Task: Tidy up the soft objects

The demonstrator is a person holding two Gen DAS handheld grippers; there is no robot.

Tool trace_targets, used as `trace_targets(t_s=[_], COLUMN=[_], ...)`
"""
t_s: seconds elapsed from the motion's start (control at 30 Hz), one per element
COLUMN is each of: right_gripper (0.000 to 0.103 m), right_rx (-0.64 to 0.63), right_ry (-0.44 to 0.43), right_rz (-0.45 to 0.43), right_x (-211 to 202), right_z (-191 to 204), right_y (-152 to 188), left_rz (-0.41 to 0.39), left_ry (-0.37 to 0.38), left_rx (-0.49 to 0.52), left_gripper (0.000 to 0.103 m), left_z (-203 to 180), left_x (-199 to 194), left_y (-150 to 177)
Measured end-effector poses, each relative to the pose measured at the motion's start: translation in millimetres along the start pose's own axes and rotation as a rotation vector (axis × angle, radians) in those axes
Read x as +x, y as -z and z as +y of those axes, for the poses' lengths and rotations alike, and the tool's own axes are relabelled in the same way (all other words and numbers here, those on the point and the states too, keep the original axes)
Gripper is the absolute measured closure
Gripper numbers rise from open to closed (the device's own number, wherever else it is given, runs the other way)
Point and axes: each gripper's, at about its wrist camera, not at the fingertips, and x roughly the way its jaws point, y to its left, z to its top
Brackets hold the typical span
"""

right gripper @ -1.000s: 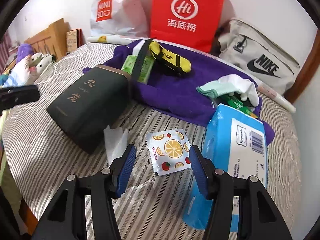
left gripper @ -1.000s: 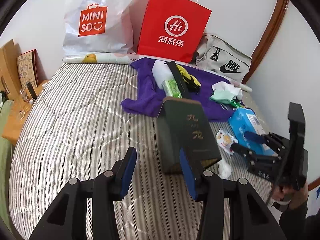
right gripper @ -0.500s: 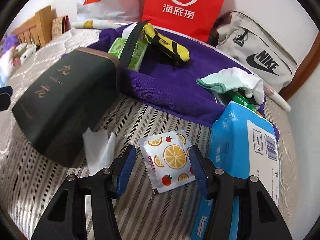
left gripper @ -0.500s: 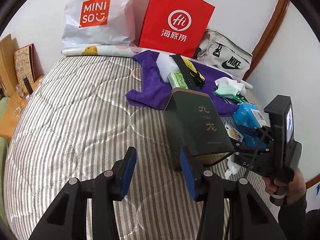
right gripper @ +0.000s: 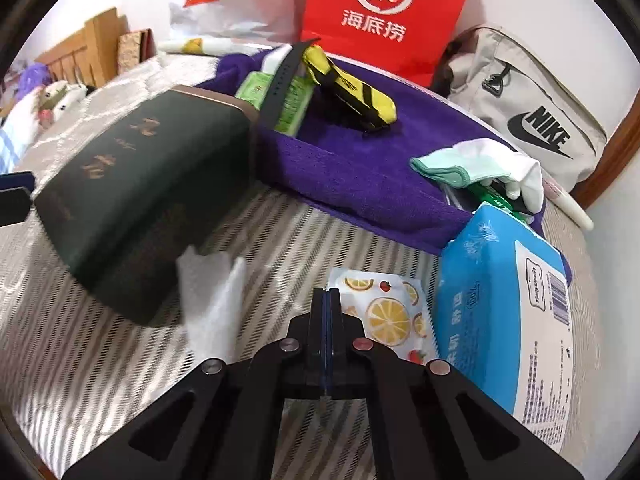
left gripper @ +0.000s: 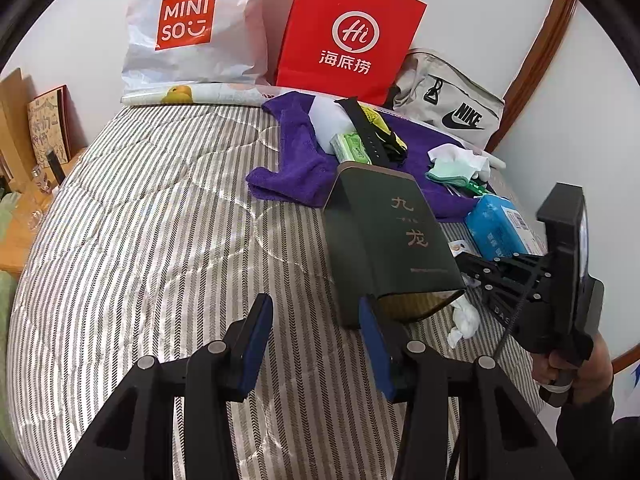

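Note:
A fruit-print packet [right gripper: 394, 312] lies on the striped bed between a crumpled white tissue [right gripper: 216, 304] and a blue tissue pack [right gripper: 500, 320]. My right gripper [right gripper: 327, 300] is shut, its pads meeting on the packet's left edge. In the left wrist view the right gripper's tips are hidden behind a dark green box [left gripper: 392, 240]. My left gripper [left gripper: 316, 336] hangs open over bare bed with nothing between its fingers; its right finger [left gripper: 372, 344] is close to the box's open end. Behind lies a purple towel [right gripper: 360, 168] with a mint cloth and a white glove [right gripper: 472, 164].
A green packet [right gripper: 280, 96], a black strap and a yellow-black pouch [right gripper: 352, 88] lie on the towel. Against the wall stand a red paper bag [left gripper: 352, 32], a white plastic bag [left gripper: 188, 28] and a grey Nike bag [left gripper: 452, 108]. A wooden bedside table [left gripper: 24, 208] is at the left.
My right gripper's jaws have closed from wide apart around the fruit-print packet to fully together on its edge. The right gripper dropped closer to the bed. The left gripper stayed open.

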Motion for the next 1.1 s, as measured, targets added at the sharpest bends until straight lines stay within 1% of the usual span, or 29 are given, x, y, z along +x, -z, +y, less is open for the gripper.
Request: trace_targets(t_s=[0.23, 0.47, 0.5, 0.57, 0.6, 0.63, 0.73, 0.77, 0.8, 0.83, 0.97, 1.1], right_gripper=[0.103, 0.102, 0.100, 0.087, 0.076, 0.073, 0.069, 0.068, 0.065, 0.065, 0.065, 0.066], right_rx=[0.063, 0.072, 0.073, 0.069, 0.060, 0.050, 0.021, 0.022, 0.029, 0.047, 0.153, 0.216], right_ry=[-0.073, -0.093, -0.095, -0.091, -0.079, -0.065, -0.031, -0.006, 0.007, 0.012, -0.015, -0.016], right_rz=[-0.044, -0.010, -0.004, 0.017, 0.020, 0.015, 0.021, 0.020, 0.018, 0.007, 0.001, -0.010], right_x=[-28.8, -25.9, -22.8, -16.8, -14.7, -14.1, -11.1, -8.7, -6.8, -5.6, -0.7, -3.4], right_z=[-8.8, -4.4, -3.5, -1.7, -0.6, 0.6, 6.2, 8.8, 9.5, 8.6, -2.8, -7.3], right_y=[9.3, 19.5, 17.9, 15.8, 15.4, 15.6, 17.6, 17.7, 17.3, 17.1, 17.9, 25.1], left_rz=[0.001, 0.016, 0.017, 0.020, 0.020, 0.021, 0.016, 0.015, 0.015, 0.017, 0.020, 0.021], left_ry=[-0.007, -0.002, -0.003, -0.005, -0.006, -0.006, -0.006, -0.003, -0.001, 0.002, 0.007, 0.011], left_rx=[-0.009, -0.031, -0.031, -0.029, -0.029, -0.028, -0.032, -0.034, -0.035, -0.037, -0.030, -0.030], left_gripper=[0.060, 0.060, 0.060, 0.060, 0.060, 0.060, 0.060, 0.060, 0.060, 0.060, 0.060, 0.060], left_z=[-1.2, -0.7, -0.9, -0.5, -0.1, 0.4, 3.1, 3.7, 4.1, 4.4, 4.1, 5.4], left_x=[-4.6, -3.7, -3.7, -3.4, -3.4, -3.5, -3.3, -2.5, -1.9, -0.6, 0.5, 1.5], left_y=[5.5, 12.4, 12.9, 13.2, 13.1, 13.0, 11.8, 11.1, 10.6, 10.1, 10.6, 11.4])
